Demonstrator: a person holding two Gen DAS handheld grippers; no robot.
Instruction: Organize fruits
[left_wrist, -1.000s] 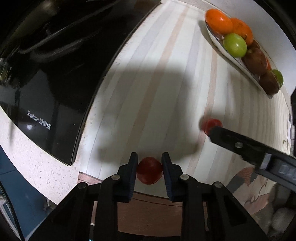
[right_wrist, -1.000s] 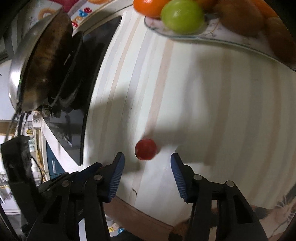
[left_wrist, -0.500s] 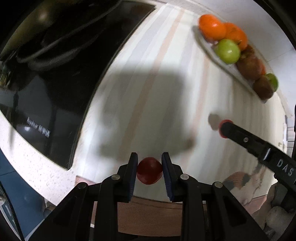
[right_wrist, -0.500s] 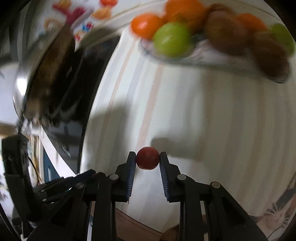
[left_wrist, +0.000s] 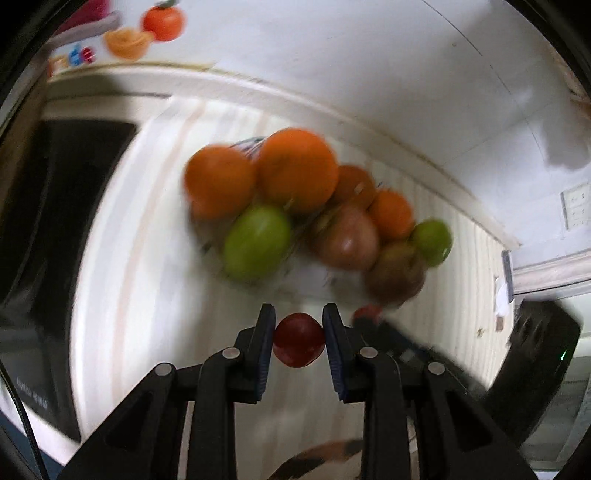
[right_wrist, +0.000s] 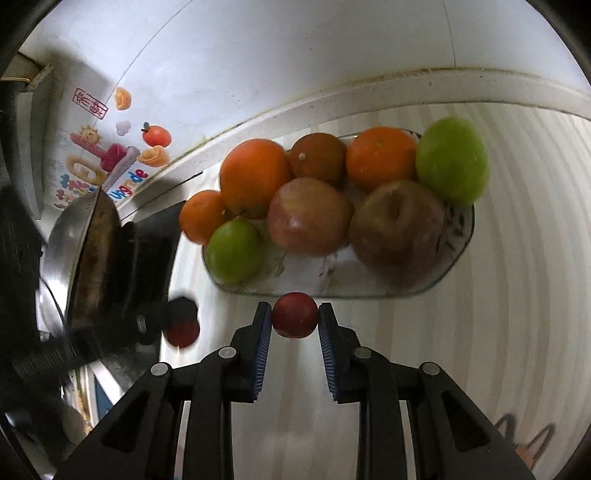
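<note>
Both grippers carried a small red fruit toward the fruit plate.

The plate (right_wrist: 456, 254) lay straight ahead of and beyond both grippers, its long axis running across the right wrist view, its near rim just past the right gripper (right_wrist: 294, 319). The right one looked the nearer, though the left view was blurred. The open spot on the plate was along the near rim, in front of the apples and oranges. The right gripper was clenched on a red fruit (right_wrist: 294, 314), pads pressing both sides. The left gripper (left_wrist: 298, 341) was likewise clamped on its own red fruit (left_wrist: 298, 344), with the plate's pile ahead and slightly to the right.
</note>
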